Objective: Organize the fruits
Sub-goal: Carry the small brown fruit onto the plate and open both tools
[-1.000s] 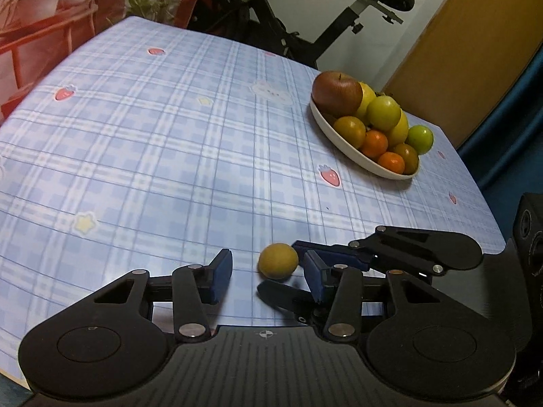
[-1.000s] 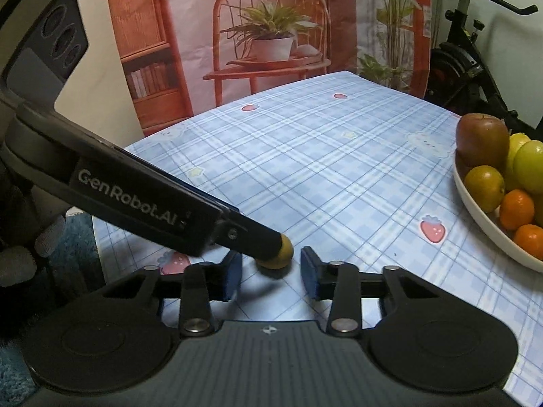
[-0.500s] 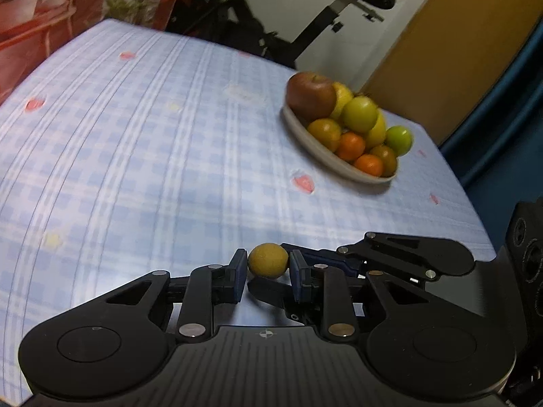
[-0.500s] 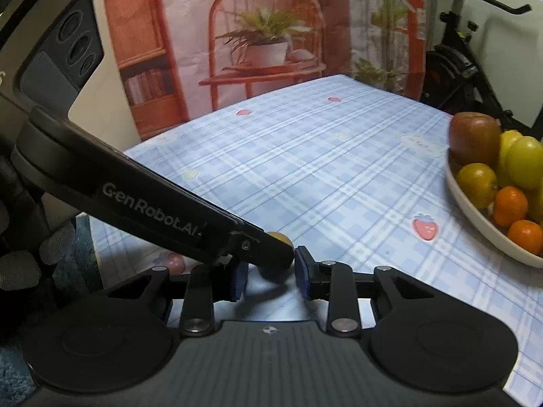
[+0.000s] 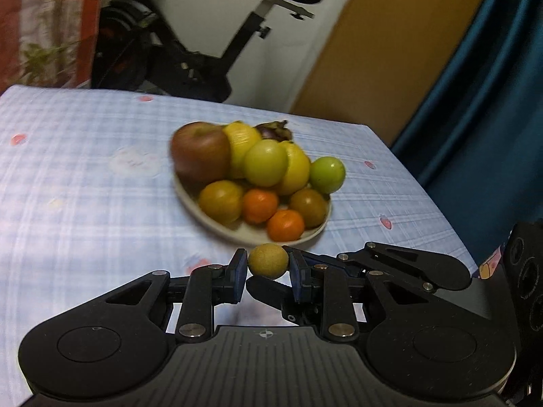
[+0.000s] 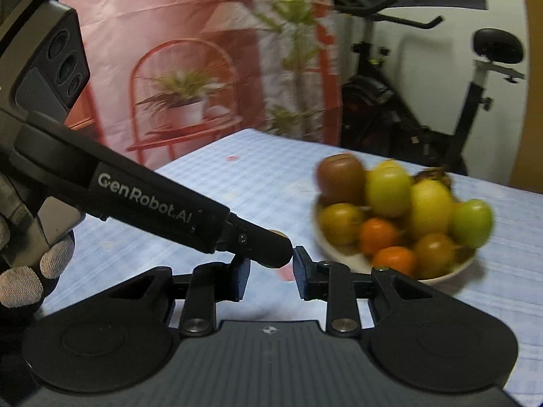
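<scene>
Left gripper (image 5: 268, 273) clamps a small round yellow-brown fruit (image 5: 268, 260) between its blue pads, lifted off the checked tablecloth (image 5: 85, 176). Right gripper (image 6: 269, 276) comes in from the side; its jaws are closed in on the same spot, squeezing the left gripper's fingertip (image 6: 271, 249), with the fruit mostly hidden behind it, so I can't tell whether its pads touch the fruit. White plate (image 5: 217, 224) piled with an apple (image 5: 200, 152), oranges and green-yellow fruit sits just ahead, blurred. Gloved hand (image 6: 27, 271) at the right view's left edge.
</scene>
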The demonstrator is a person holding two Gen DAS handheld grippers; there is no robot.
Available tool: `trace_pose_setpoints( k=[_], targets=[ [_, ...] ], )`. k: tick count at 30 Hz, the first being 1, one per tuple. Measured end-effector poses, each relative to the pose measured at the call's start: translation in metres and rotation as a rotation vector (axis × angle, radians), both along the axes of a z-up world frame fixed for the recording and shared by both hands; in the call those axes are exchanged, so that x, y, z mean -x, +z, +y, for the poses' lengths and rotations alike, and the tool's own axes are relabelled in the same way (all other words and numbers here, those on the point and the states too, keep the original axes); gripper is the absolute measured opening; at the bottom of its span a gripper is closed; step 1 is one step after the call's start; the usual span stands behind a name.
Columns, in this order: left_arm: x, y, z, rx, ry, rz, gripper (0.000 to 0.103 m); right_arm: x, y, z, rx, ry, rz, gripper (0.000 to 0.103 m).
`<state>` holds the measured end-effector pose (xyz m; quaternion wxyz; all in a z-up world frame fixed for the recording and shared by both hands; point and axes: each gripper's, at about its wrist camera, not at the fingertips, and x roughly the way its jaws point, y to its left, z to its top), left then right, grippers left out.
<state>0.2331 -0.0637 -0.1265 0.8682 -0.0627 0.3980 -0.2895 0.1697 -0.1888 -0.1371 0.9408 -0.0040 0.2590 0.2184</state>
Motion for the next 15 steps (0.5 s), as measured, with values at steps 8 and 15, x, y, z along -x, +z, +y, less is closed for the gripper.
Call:
trace_pose_setpoints(
  k=[8, 15],
  targets=[
    [-0.032, -0.013, -0.036, -0.027, -0.023, 0.019, 0.028, -0.024, -0.012, -0.026, 0.02, -0.063, 0.001, 0.03],
    [-0.043, -0.014, -0.042, -0.031, -0.018, 0.02, 0.029, -0.035, -0.018, -0.035, 0.028, -0.076, -0.004, 0.03]
  ],
)
